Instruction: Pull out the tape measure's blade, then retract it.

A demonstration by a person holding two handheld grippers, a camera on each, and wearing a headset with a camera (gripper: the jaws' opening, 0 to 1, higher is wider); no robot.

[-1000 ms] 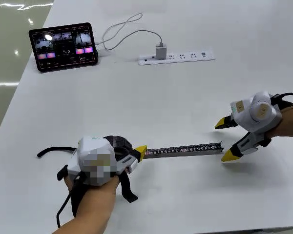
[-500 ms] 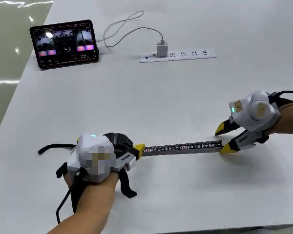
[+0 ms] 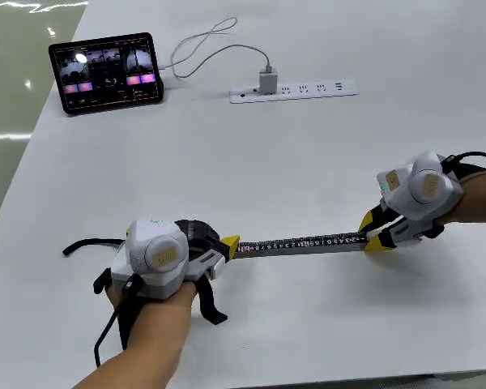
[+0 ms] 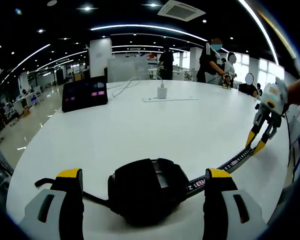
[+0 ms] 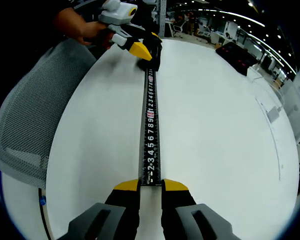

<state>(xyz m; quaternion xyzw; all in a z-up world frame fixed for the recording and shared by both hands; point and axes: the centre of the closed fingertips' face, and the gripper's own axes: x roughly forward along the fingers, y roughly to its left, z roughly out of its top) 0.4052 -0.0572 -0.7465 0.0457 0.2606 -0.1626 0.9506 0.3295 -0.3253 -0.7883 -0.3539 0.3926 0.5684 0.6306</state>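
White workbench (image 3: 308, 162); the tape measure case (image 4: 147, 192) sits between the spread jaws of the left gripper (image 4: 144, 176); the right gripper (image 5: 150, 186) pinches the tip of the blade (image 5: 150, 125), which is drawn partway out; by my judgement, retracting remains.

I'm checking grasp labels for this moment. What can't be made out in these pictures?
- Blade end hook: right gripper view, hidden at the tips of the right gripper, so whether its jaws pinch the blade is unclear.
- Tape measure case: head view, mostly covered by the left gripper body.
- Case buttons: left gripper view, too dark.
- Tablet screen content: head view, too small.
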